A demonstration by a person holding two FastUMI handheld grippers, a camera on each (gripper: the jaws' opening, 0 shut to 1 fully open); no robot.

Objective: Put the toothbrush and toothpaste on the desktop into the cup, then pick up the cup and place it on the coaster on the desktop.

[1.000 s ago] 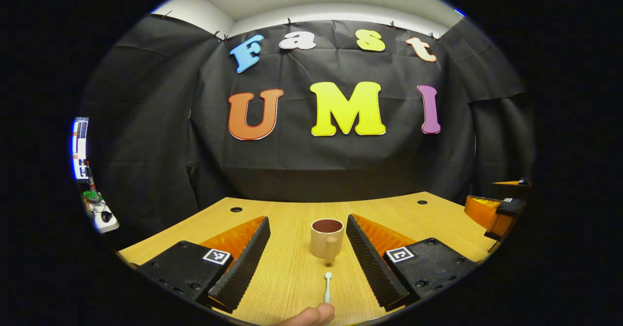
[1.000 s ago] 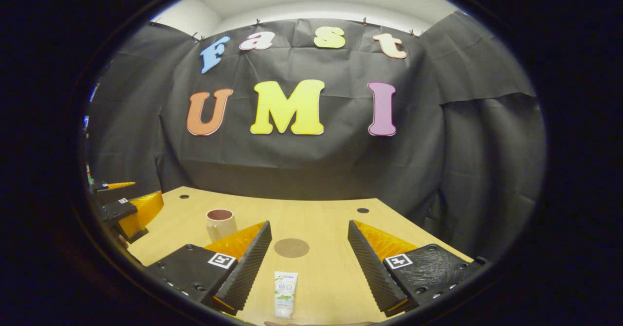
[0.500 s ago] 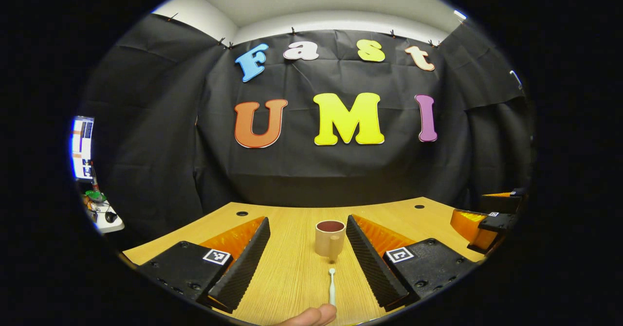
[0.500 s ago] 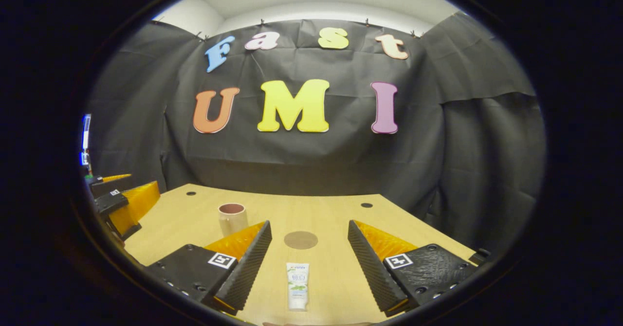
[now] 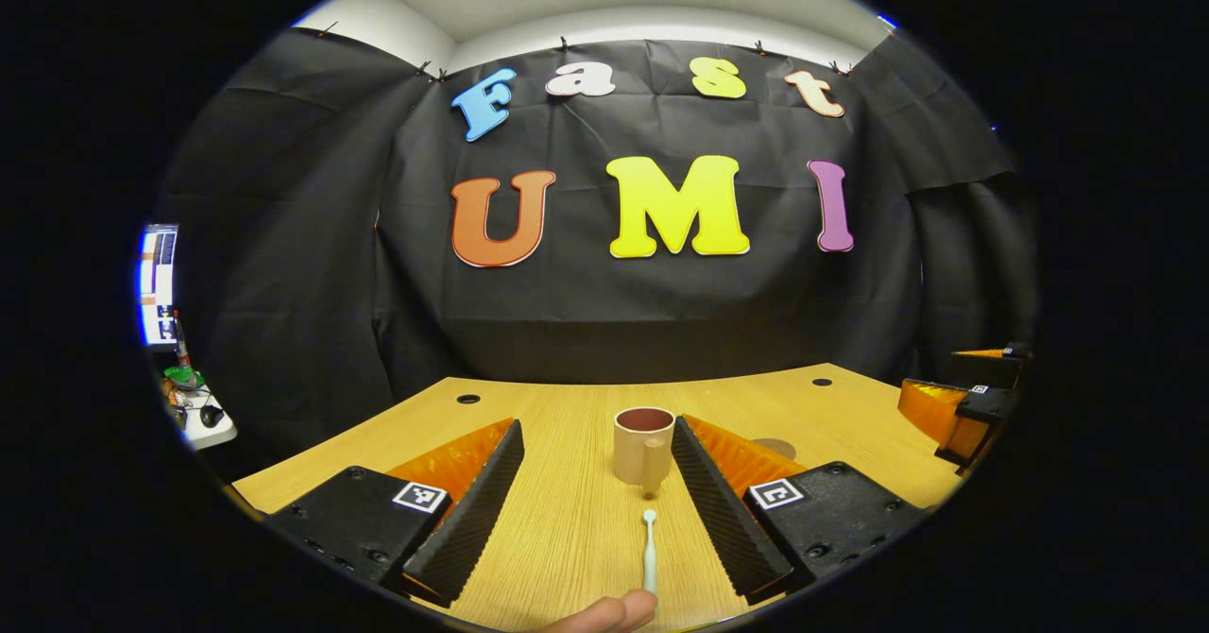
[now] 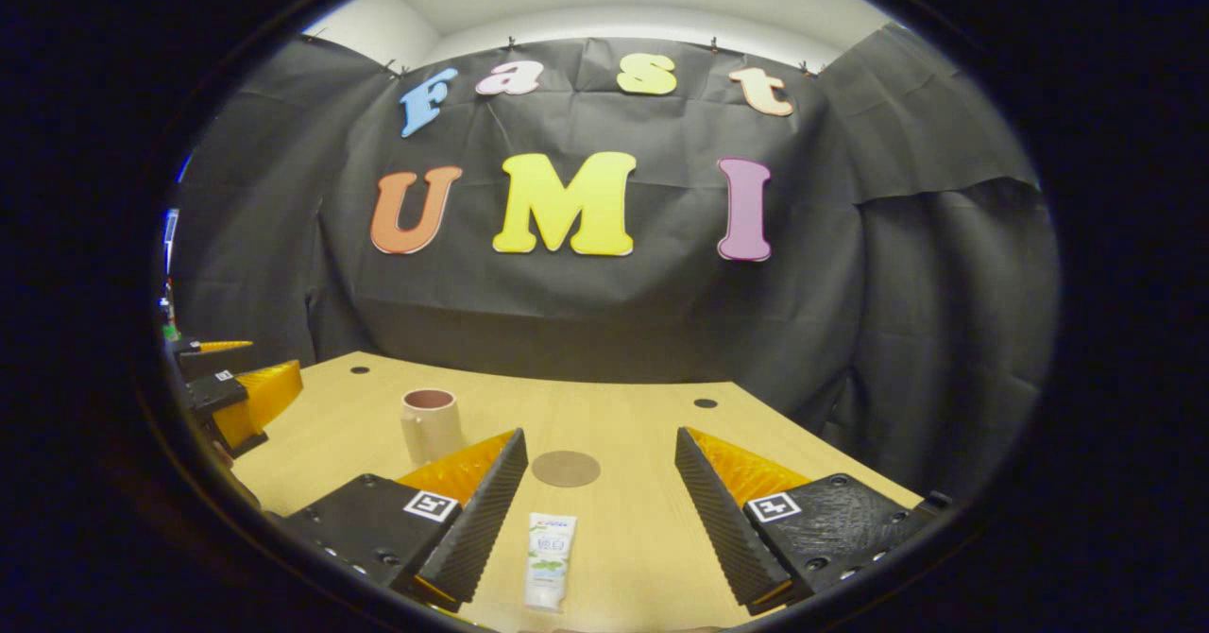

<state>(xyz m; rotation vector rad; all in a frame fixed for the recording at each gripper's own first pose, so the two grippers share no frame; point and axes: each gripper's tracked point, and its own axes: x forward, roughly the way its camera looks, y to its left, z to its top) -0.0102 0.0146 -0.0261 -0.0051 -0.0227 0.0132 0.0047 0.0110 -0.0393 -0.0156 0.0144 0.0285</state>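
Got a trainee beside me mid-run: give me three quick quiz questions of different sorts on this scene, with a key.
1. True or false: the toothbrush is already in the cup.
2. What lies flat between the right gripper fingers? A) toothpaste B) a spoon C) a sponge
3. Fill in: the cup belongs on the round ____ at the end.

Key
1. False; it lies on the desktop, between the open left gripper fingers.
2. A, the toothpaste.
3. coaster
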